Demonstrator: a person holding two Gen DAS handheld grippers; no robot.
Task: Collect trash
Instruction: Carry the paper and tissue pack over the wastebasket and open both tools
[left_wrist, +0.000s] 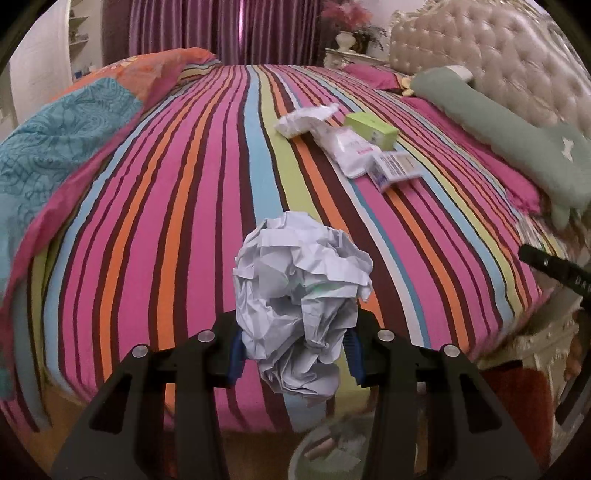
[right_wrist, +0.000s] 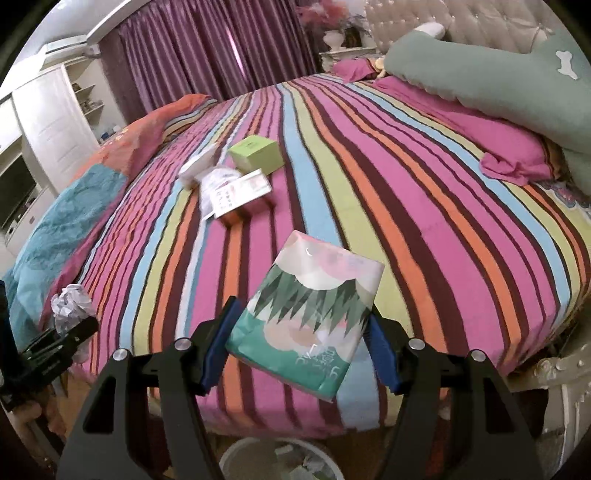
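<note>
Your left gripper (left_wrist: 295, 343) is clenched on a crumpled paper ball (left_wrist: 301, 295), its blue pads pressing both sides of the wad, which bulges up past the fingertips. Your right gripper (right_wrist: 295, 343) is clamped on a tissue pack (right_wrist: 308, 317) printed with green trees and pink clouds; the pack sits tilted between the blue pads, its far end reaching beyond the fingers. Just below and close under both grippers stands a pale trash bin (right_wrist: 236, 458), its rim at the foot of the striped bedspread (left_wrist: 177, 206), with some scraps already inside. Ahead of your left gripper and a little to the right, well apart from it, more litter lies clustered on the bed: a white wrapper (left_wrist: 306, 120), a white pouch (left_wrist: 347, 147), a green box (left_wrist: 371, 129) and a small printed box (left_wrist: 395, 170), all touching or just beside one another. Beyond them to the right lies a long green pillow (left_wrist: 517, 133) against the tufted headboard (left_wrist: 509, 59). From your right wrist, the left gripper with its paper ball shows far off to the left
</note>
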